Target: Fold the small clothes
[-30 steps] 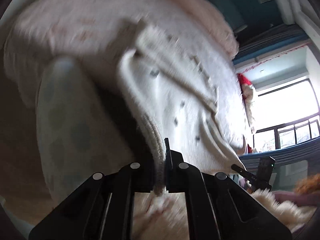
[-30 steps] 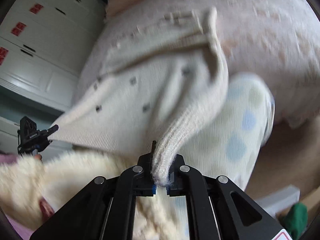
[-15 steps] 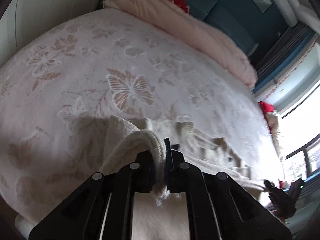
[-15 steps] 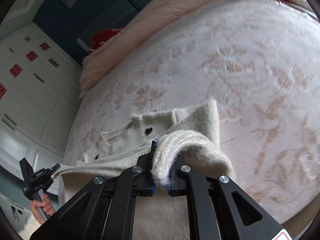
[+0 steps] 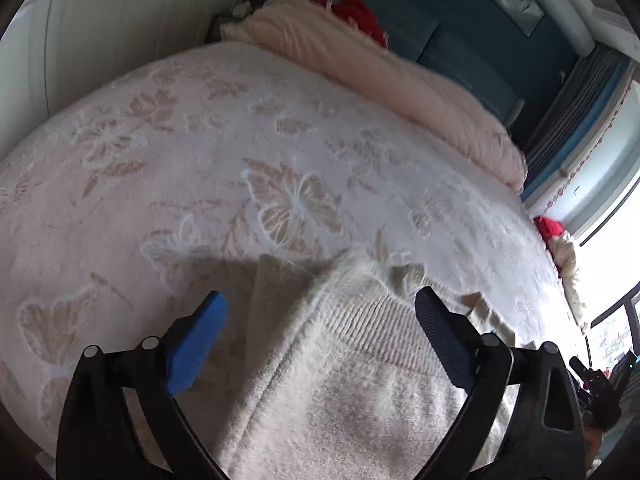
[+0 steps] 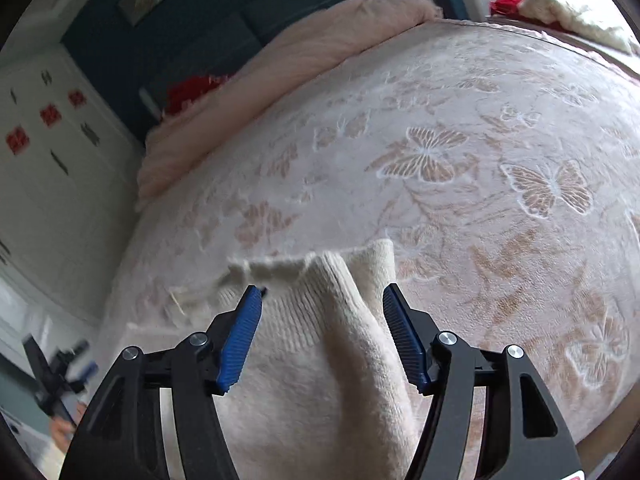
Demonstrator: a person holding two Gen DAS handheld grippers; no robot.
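A cream knitted sweater [image 5: 344, 364] lies on the pink butterfly-patterned bedspread [image 5: 248, 160], its ribbed hem folded over toward the far side. My left gripper [image 5: 320, 312] is open just above the hem, its jaws wide apart on either side of the knit. In the right wrist view the same sweater [image 6: 320, 344] lies between the jaws of my right gripper [image 6: 322, 308], which is open too. Neither gripper holds the cloth. The other gripper shows small at the edge of each view [image 5: 592, 384] [image 6: 56, 372].
A rolled pink duvet [image 5: 384, 76] lies along the far side of the bed by a dark blue headboard [image 5: 460, 28]. Red and cream soft items [image 5: 556, 236] sit at the bed's right edge near a window. White wardrobe doors [image 6: 44, 184] stand to the left.
Both grippers carried the sweater's hem up and over onto the bed, then opened and let it go. The sweater now lies folded on the bedspread.
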